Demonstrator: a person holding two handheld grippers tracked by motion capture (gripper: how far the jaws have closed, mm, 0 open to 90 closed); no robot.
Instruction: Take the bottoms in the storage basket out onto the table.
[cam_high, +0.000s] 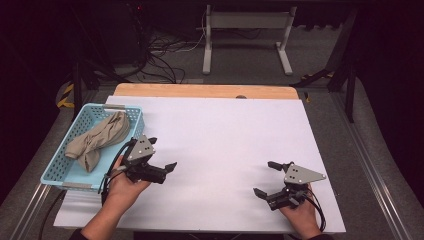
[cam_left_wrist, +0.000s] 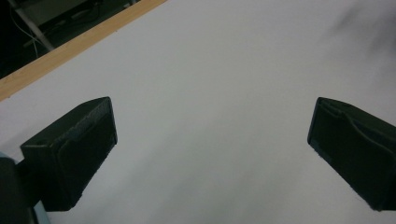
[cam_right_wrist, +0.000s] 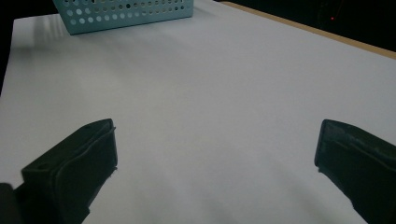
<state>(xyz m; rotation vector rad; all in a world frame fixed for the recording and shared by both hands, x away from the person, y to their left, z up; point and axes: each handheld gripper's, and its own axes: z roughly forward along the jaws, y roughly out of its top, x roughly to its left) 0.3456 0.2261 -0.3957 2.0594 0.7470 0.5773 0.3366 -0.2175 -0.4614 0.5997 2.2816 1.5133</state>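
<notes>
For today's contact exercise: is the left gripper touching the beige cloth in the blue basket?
Apart. The high view shows the left gripper, jaws open, over the white sheet, clear of the cloth inside the basket.

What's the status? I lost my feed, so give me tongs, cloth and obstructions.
Left tongs open, empty, beside light blue perforated plastic basket. Right tongs open, empty. Crumpled beige cloth in basket. Nothing between.

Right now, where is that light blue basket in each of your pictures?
High view: the blue basket sits at the table's left edge, beige cloth inside.
Left gripper view: not in it.
Right gripper view: its perforated wall is at the top left.
Shared landmark: the wooden table edge.
</notes>
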